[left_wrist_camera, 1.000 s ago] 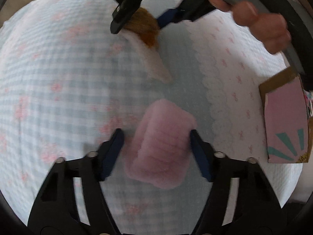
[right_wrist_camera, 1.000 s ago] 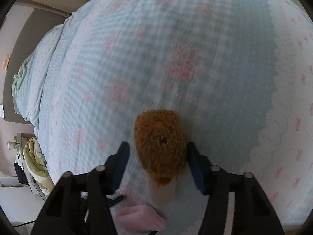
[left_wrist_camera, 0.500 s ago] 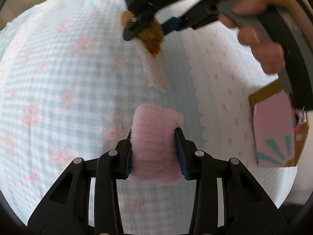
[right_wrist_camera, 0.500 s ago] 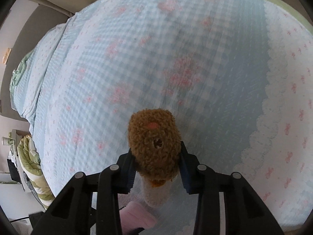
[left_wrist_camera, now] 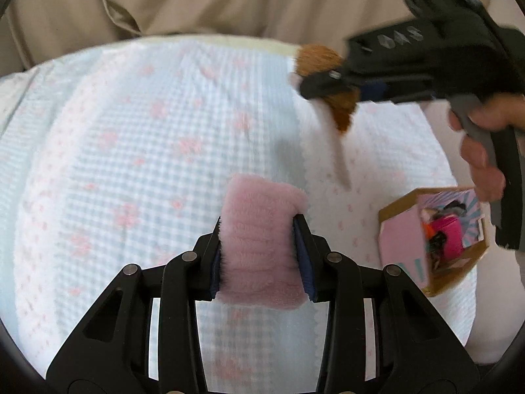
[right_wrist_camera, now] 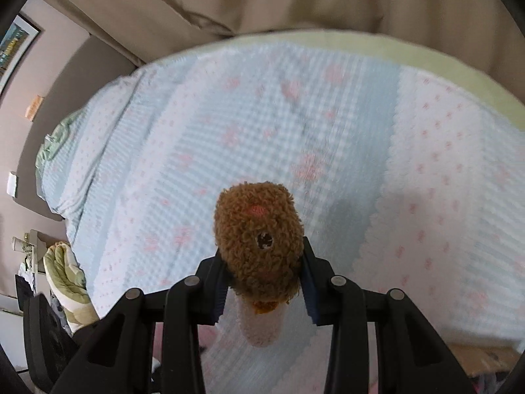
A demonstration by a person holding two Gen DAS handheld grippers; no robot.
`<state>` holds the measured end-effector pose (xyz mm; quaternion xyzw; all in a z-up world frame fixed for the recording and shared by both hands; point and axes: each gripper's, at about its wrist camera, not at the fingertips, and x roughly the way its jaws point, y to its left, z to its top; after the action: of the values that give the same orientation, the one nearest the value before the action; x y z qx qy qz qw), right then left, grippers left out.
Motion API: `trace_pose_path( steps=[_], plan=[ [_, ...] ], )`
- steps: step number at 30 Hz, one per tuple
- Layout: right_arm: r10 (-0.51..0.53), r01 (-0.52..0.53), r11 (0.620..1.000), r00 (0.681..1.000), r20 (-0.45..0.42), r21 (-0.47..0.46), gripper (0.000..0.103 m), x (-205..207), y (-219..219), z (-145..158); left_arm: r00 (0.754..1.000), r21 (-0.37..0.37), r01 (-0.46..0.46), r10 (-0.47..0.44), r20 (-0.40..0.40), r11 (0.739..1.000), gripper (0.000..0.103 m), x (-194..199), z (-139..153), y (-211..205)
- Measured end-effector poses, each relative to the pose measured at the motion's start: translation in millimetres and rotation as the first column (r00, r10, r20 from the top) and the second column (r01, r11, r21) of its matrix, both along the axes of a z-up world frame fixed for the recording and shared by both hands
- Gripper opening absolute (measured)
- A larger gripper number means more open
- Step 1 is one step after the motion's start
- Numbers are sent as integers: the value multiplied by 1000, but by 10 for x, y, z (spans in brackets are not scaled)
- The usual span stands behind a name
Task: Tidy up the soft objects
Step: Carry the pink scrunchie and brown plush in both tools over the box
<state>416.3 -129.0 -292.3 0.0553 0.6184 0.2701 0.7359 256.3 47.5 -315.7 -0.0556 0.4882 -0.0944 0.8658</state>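
In the left wrist view my left gripper (left_wrist_camera: 261, 256) is shut on a fluffy pink sock (left_wrist_camera: 262, 239), held clear above the bedspread. Up at the right, my right gripper (left_wrist_camera: 331, 82) grips a brown and white sock (left_wrist_camera: 323, 65) that dangles from it, with a hand (left_wrist_camera: 482, 151) on the handle. In the right wrist view the right gripper (right_wrist_camera: 264, 282) is shut on that curly brown sock (right_wrist_camera: 259, 233), its white end (right_wrist_camera: 261, 326) hanging below the jaws.
A blue-and-white checked bedspread (left_wrist_camera: 131, 164) with pink flowers covers the bed (right_wrist_camera: 295, 131). An open cardboard box (left_wrist_camera: 433, 239) with a pink lining and several small items stands at the bed's right edge. Beige curtains (right_wrist_camera: 262, 0) hang behind. A green quilt (right_wrist_camera: 65, 272) lies on a chair at the left.
Both grippers closed on their socks and lifted them off the bedspread. The bed now looks farther away, and the curtain and the box's inside have come into view.
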Motion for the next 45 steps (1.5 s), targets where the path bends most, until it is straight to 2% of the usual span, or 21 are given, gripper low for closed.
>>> trace_pose_path(
  steps=[6, 10, 15, 20, 25, 32, 35, 40, 45],
  plan=[
    [-41, 38, 999, 996, 78, 31, 35, -432, -309, 759, 998, -2, -31, 31, 59, 1000, 34, -319, 664, -57],
    [-44, 41, 999, 990, 132, 23, 35, -785, -530, 1182, 995, -21, -54, 56, 89, 998, 34, -588, 1018, -233],
    [-71, 68, 997, 979, 192, 26, 35, -1347, -872, 1665, 990, -52, -65, 71, 123, 997, 34, -917, 1348, -588],
    [-97, 97, 995, 966, 238, 12, 35, -1820, -1271, 1917, 989, -80, -59, 70, 133, 995, 34, -1180, 1494, -1036],
    [-129, 135, 991, 960, 247, -9, 35, -2194, -1668, 1990, 994, -120, -29, 41, 103, 992, 34, -1313, 1502, -1467],
    [-221, 237, 971, 943, 247, -33, 35, -2549, -2195, 1958, 992, -116, 88, -77, 96, 989, 34, -1299, 1480, -1998],
    [-294, 313, 949, 924, 244, -43, 35, -2635, -2452, 1934, 988, -136, 125, -111, 104, 983, 34, -1193, 1496, -2169],
    [-413, 436, 898, 880, 234, -54, 35, -2643, -2933, 1872, 979, -129, 189, -176, 107, 973, 34, -923, 1463, -2509],
    [-510, 535, 842, 833, 217, -73, 35, -2563, -3354, 1742, 972, -129, 234, -228, 60, 964, 34, -622, 1311, -2867]
  ],
)
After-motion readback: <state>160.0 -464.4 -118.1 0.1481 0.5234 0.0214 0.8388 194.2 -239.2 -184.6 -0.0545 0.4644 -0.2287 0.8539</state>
